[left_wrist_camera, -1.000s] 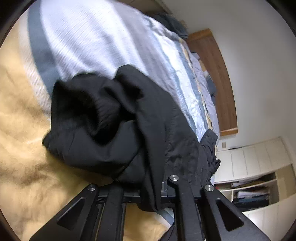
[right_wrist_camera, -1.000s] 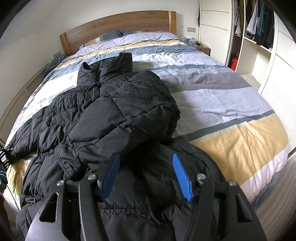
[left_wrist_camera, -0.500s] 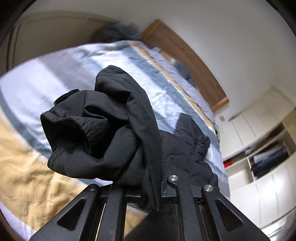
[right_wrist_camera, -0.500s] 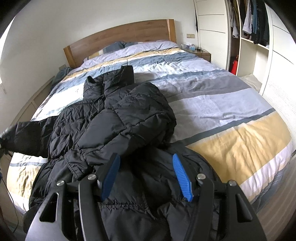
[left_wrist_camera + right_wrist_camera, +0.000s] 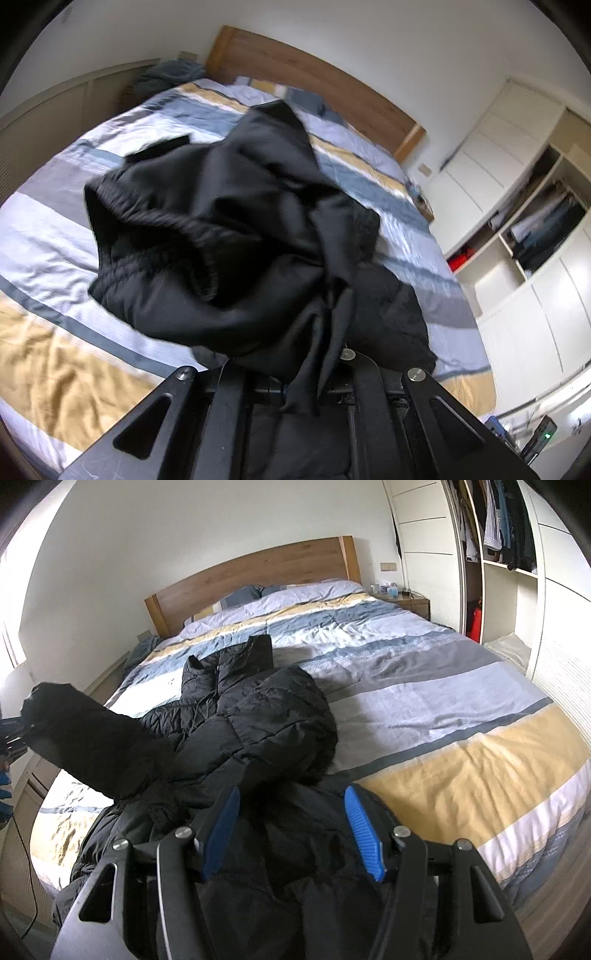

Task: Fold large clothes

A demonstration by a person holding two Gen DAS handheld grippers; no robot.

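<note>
Striped bedding (image 5: 424,686) in grey, pale blue, white and mustard covers the bed that carries the whole scene. Nearest the right wrist camera, the right gripper (image 5: 291,830) hovers low over the hem end of a black quilted puffer jacket (image 5: 258,731), its blue-padded fingers (image 5: 360,830) spread wide with nothing between them. The jacket lies on the bed's left half, matte black and puffy, stitched in horizontal channels, and rumpled, with one sleeve already folded across the chest in a rounded mound. Its long axis runs from the foot of the bed toward the wooden headboard (image 5: 258,572), the collar at the far end and the hem hanging over the near edge under the gripper.

At the left, the other sleeve (image 5: 92,746) is lifted off the bedding and stretched sideways, away from the body. In the left wrist view, the left gripper (image 5: 299,384) is clamped on that sleeve's cuff fabric (image 5: 207,251), the ribbed black opening bunched and facing the camera. Beyond, a wardrobe (image 5: 491,554) with open shelves stands against the wall to the right of the bed.
</note>
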